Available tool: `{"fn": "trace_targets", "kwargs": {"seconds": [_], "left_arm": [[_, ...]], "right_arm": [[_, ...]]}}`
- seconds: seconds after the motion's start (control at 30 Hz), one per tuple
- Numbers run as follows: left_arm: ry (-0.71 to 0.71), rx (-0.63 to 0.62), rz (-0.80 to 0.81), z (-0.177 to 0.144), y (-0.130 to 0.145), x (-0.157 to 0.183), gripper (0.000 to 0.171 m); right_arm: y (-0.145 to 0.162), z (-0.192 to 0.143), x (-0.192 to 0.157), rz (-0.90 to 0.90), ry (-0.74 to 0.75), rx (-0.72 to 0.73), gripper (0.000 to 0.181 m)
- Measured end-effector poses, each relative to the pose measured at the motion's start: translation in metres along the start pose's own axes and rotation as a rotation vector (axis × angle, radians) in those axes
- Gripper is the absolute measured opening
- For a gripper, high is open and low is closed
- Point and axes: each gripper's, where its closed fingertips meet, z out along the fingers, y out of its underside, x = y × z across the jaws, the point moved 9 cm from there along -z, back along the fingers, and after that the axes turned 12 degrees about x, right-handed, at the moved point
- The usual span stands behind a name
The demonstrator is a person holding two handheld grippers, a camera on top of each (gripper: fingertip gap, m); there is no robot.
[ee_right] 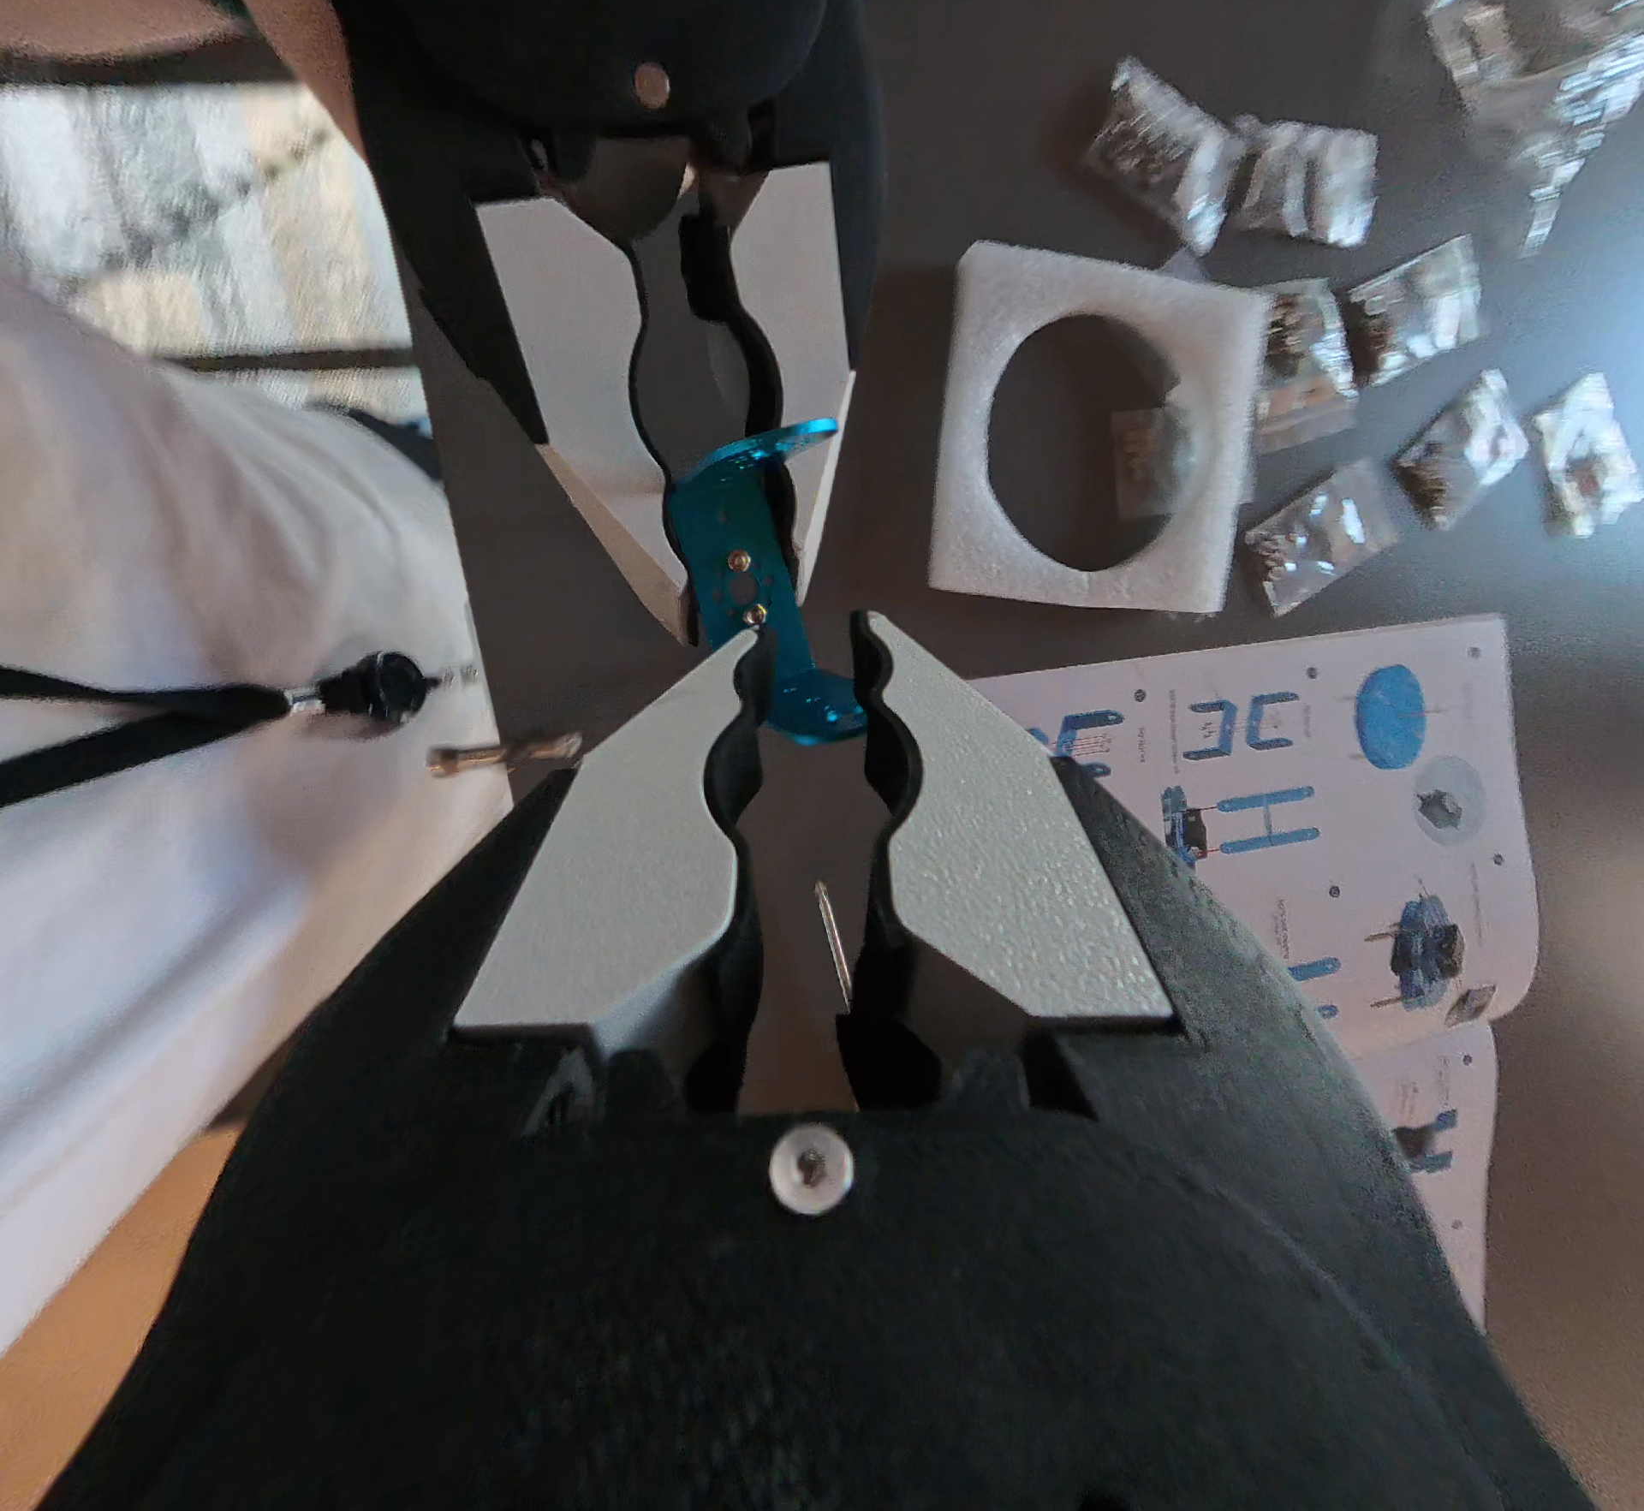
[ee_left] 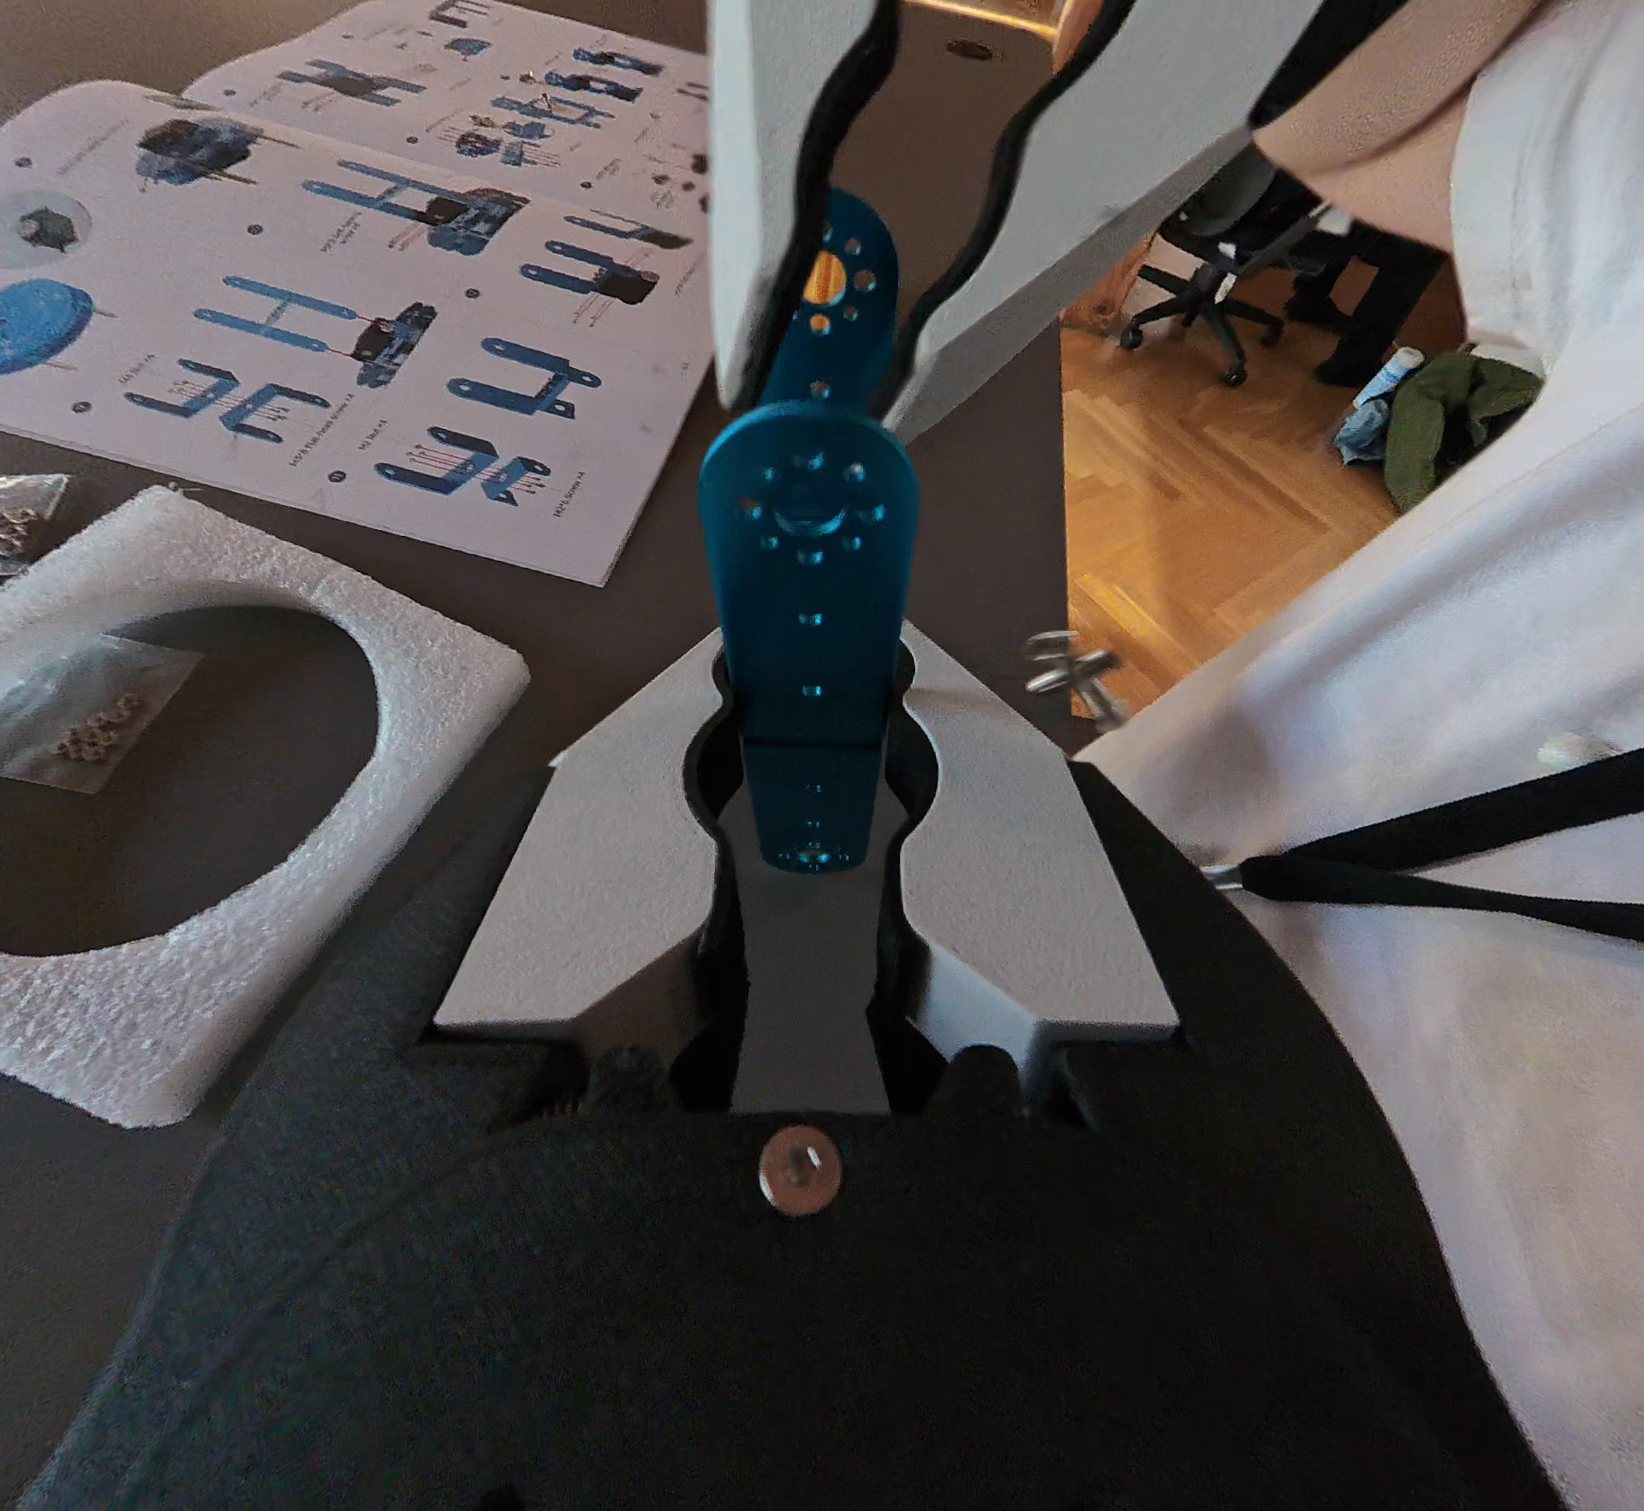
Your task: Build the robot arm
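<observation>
A blue metal U-shaped bracket with many small holes is gripped between the fingers of my left gripper, above the dark table. My right gripper faces it from the opposite side with its jaws apart. The bracket's far flange sits between its fingertips, and I cannot tell whether they touch it. In the right wrist view the left gripper comes in from the top, shut on the bracket. In the left wrist view the right gripper comes down from the top. A thin metal pin shows between the right fingers.
A white foam square with an oval hole lies on the dark table, beside several clear bags of hardware. A printed sheet with blue diagrams lies nearby. A bolt lies near the table edge, next to a person in white. The grippers' ends are close to 5 cm from one another. My left tips are roughly 10 cm from the white foam square. Seen from the left wrist view as well.
</observation>
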Motion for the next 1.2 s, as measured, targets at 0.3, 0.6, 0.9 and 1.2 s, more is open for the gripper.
{"fn": "trace_targets", "kwargs": {"seconds": [0.3,0.6,0.9,1.2], "left_arm": [[-0.202,-0.003,0.141,-0.012,0.001,-0.013,0.026],[-0.197,0.010,0.019,-0.018,0.002,-0.024,0.026],[-0.193,0.030,0.018,-0.015,0.004,-0.019,0.026],[-0.261,0.186,-0.099,-0.017,-0.020,-0.005,0.026]], "right_arm": [[0.127,-0.056,-0.022,0.287,0.215,0.548,0.011],[0.159,-0.050,0.013,0.244,0.538,0.670,0.023],[0.163,-0.082,-0.093,0.418,0.879,0.820,0.033],[0.301,-0.180,-0.324,0.752,1.091,0.703,0.032]]}}
